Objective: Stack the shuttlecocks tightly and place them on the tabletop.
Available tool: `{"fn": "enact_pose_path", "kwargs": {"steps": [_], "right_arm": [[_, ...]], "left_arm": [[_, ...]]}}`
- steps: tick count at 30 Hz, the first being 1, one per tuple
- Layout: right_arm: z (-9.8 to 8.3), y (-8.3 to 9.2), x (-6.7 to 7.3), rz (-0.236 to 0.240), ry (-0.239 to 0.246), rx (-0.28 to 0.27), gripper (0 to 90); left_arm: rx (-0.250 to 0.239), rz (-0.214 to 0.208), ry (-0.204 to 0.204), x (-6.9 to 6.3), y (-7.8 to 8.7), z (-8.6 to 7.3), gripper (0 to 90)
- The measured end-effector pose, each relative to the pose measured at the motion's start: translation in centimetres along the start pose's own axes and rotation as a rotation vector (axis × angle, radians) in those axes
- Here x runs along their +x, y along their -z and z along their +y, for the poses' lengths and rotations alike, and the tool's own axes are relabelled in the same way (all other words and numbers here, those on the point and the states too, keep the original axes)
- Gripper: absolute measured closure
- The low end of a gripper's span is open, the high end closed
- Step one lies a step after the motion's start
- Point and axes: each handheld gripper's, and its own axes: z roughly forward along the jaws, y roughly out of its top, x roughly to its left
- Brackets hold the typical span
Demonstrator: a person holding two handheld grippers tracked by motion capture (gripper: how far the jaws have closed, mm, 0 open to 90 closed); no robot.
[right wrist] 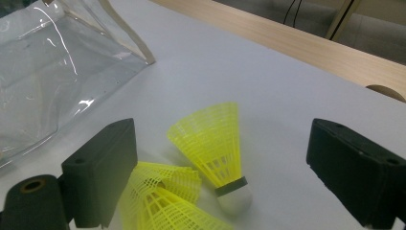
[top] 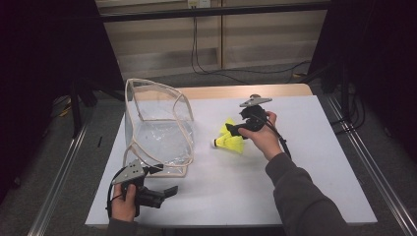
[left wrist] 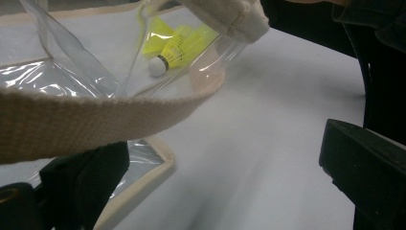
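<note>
Right tongs (right wrist: 225, 158) hang open over yellow shuttlecocks (right wrist: 215, 143) on the tabletop (top: 305, 147). Left tongs (left wrist: 225, 172) gape open beside the clear bag (top: 157, 128).

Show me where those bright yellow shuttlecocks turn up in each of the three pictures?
High view: the yellow shuttlecocks lie right of centre on the white table, at the right claw.
Left gripper view: top centre, seen through the clear bag.
Right gripper view: bottom centre, between the open black jaws.
Shared landmark: the clear bag with cream trim, beside the shuttlecocks in every view.
</note>
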Motion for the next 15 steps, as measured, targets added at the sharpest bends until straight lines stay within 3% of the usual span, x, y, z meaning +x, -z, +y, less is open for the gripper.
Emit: {"fn": "enact_pose_path", "kwargs": {"steps": [15], "right_arm": [[0.4,-2.1,-0.2,-0.027,-0.013,0.030,13.1]], "left_arm": [[0.001,-0.004,0.004,0.1,0.1,-0.1,3.3]]}}
